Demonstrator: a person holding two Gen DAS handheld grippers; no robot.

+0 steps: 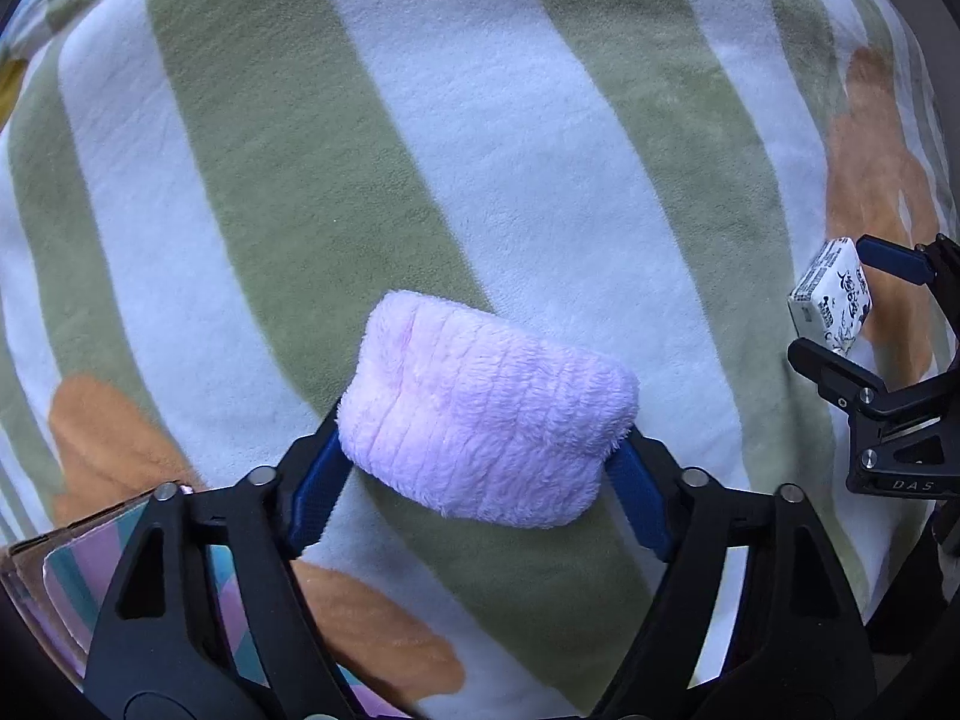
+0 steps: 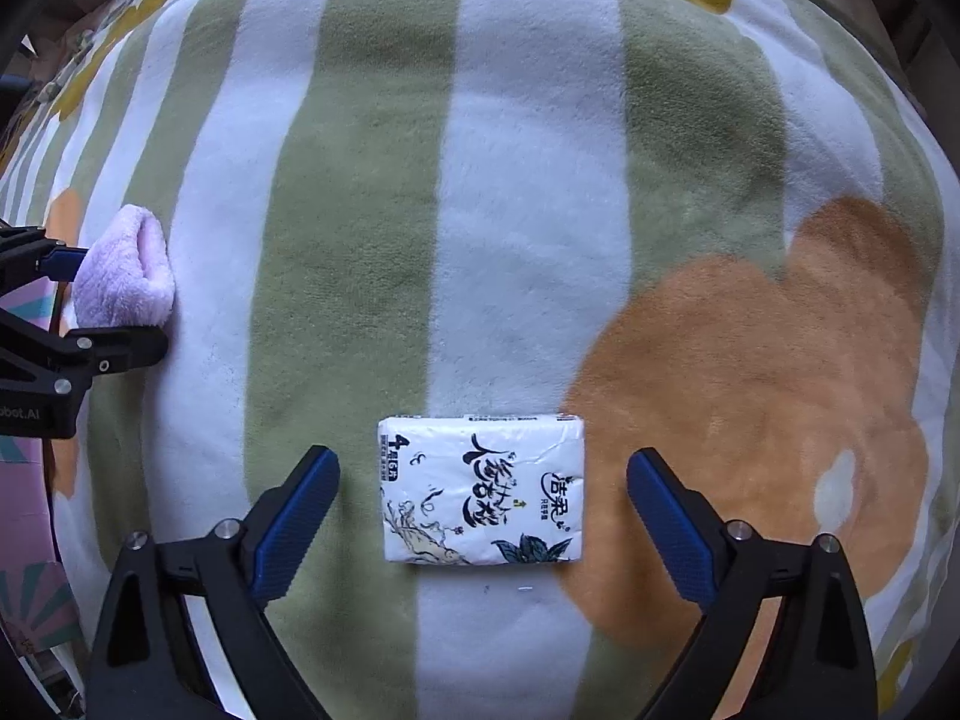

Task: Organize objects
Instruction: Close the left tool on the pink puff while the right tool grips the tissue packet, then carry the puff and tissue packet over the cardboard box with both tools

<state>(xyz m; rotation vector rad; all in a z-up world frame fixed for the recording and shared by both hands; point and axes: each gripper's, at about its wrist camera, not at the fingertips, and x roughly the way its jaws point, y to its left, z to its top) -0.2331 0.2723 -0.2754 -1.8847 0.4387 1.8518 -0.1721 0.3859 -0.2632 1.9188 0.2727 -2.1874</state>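
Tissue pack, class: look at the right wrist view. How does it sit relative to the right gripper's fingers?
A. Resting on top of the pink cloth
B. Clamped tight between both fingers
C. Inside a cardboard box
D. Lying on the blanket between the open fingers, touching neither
D: the tissue pack lies flat on the striped blanket, with blanket visible on both sides between it and the right gripper fingers.

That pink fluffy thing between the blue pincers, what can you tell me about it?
The pink fluffy roll looks like a folded or rolled plush cloth, pale pink-lilac with fine ribbed rows in its pile. It lies crosswise between the left gripper's blue-padded fingers, which press into both its ends, squeezing it slightly. Beneath it is a green and white striped blanket; whether it rests on that or is lifted is unclear. The right wrist view shows its rounded end.
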